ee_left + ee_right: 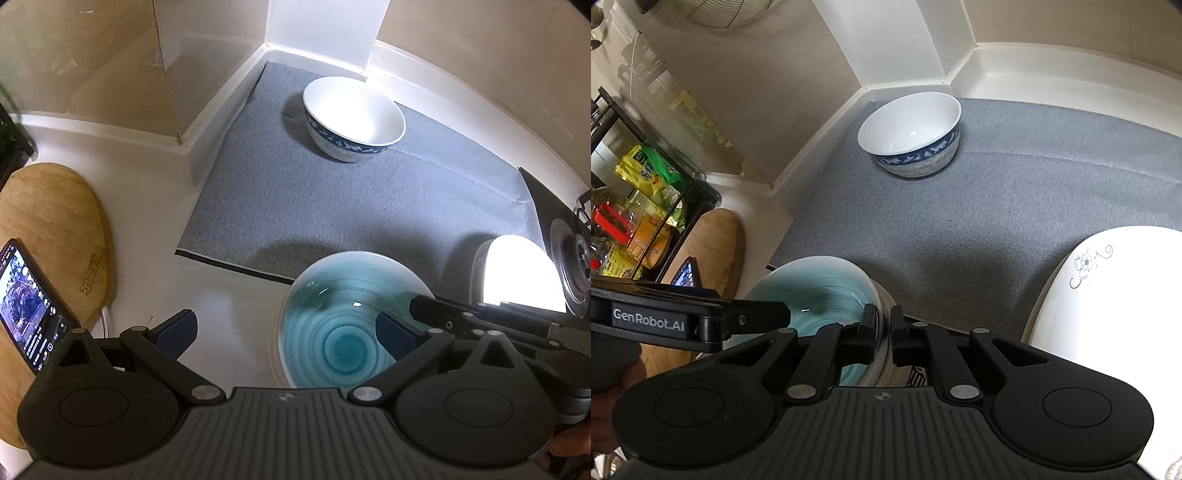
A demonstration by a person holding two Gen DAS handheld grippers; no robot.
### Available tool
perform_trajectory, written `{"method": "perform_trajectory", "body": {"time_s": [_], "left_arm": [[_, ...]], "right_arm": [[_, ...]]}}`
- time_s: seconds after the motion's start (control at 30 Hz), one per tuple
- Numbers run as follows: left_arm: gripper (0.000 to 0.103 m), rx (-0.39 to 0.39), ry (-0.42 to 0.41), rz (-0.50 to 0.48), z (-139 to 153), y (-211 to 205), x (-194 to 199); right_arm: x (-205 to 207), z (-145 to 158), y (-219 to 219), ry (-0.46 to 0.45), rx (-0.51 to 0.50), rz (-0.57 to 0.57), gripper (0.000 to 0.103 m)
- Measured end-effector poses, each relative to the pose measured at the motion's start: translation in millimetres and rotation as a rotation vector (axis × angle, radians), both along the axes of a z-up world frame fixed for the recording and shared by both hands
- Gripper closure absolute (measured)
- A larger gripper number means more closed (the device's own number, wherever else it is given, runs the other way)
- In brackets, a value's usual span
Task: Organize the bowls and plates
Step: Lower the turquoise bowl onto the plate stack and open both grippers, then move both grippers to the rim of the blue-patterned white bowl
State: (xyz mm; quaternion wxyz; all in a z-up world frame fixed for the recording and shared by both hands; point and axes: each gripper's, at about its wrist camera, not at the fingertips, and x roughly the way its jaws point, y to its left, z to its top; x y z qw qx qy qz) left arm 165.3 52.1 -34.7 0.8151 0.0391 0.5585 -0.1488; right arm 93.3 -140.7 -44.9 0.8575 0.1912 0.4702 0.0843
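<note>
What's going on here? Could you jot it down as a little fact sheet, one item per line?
Place: kitchen counter with a grey mat
Teal bowl: at the mat's near edge
White bowl with blue band: upright at the mat's far corner, untouched
White plate with flower print: right of the teal bowl
Right gripper: clamped on the teal bowl's rim
Left gripper: open, one finger above the teal bowl
Also there: wooden cutting board, phone leaning on it
</note>
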Motion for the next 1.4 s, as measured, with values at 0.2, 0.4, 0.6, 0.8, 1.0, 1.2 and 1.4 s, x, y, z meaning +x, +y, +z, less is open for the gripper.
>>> {"method": "perform_trajectory", "body": {"time_s": [0.2,0.4,0.6,0.8,1.0,1.2,1.4], "left_arm": [[0.0,0.006,-0.007,0.004,2,-1,5],[0.0,0.014,-0.01,0.009,3,-5,11],[0.0,0.012,-0.005,0.016,6,-8,22],[0.0,0.002,-0.047,0.049,17,-14,42],[0.0,0.005,-0.065,0.103,18,-25,65],[0.0,0.01,-0.082,0.173,14,-33,88],[0.0,0.002,-0.056,0.235,5,-38,111]], "right_arm": [[1,12,-7,0.012,0.01,-0.009,0.065],[5,19,-12,0.011,0.016,-0.032,0.053],[9,18,-18,0.028,0.03,-0.06,0.045],[20,26,-30,0.008,0.025,-0.119,0.041],[38,33,-44,-0.035,0.004,-0.18,0.035],[61,29,-53,-0.048,-0.02,-0.209,0.033],[86,19,-65,-0.046,-0.014,-0.216,0.032]]}}
